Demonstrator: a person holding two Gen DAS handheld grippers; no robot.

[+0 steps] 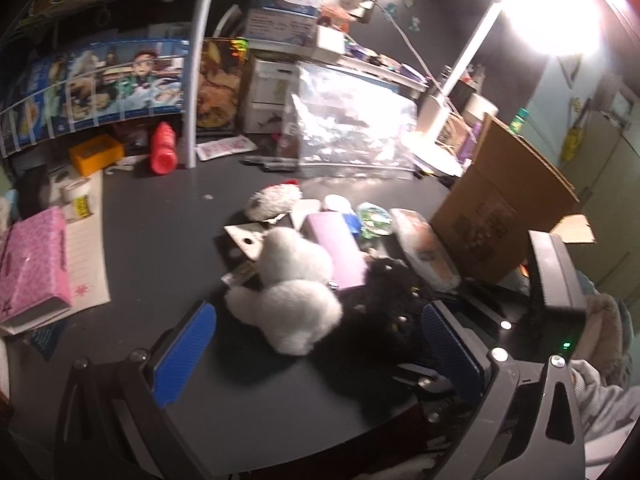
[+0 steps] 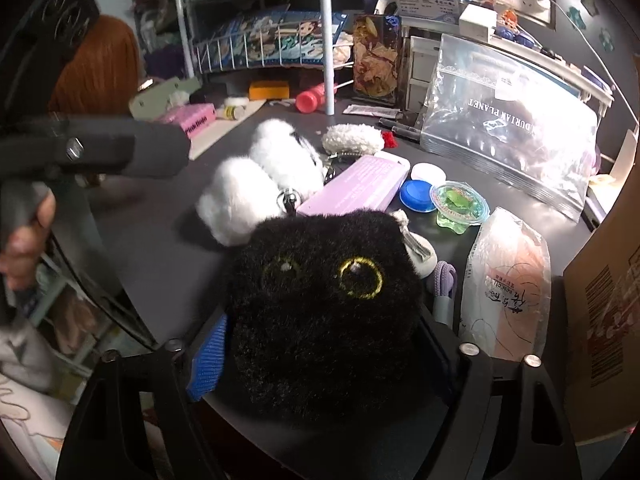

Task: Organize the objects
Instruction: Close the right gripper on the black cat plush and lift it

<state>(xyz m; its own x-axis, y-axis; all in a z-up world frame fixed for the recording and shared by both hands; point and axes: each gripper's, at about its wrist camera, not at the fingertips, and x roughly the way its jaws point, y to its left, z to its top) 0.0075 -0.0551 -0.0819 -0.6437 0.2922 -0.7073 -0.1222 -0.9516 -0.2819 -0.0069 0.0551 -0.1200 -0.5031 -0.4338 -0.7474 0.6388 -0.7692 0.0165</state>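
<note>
A black plush toy [image 2: 320, 300] with yellow-ringed eyes lies on the dark desk [image 2: 160, 248] between the fingers of my right gripper [image 2: 324, 344]. The left blue pad [image 2: 208, 360] presses into its fur; the other pad is hidden behind the toy. My left gripper [image 1: 320, 352] is open and hovers low over the desk [image 1: 168, 240]. A white plush toy [image 1: 296, 292] and the black plush toy [image 1: 384, 308] lie just ahead of its pads. Behind the toys lies a purple case [image 1: 336, 252]. The right gripper's body [image 1: 552, 280] shows at the right.
An open cardboard box [image 1: 500, 216] stands to the right. Near it lie a pink packet [image 2: 508, 280], a green jelly cup [image 2: 460, 204] and a blue lid [image 2: 416, 196]. Further back are a clear zip bag [image 1: 348, 136], a desk lamp [image 1: 440, 120], a red bottle [image 1: 163, 148] and a pink box [image 1: 32, 264].
</note>
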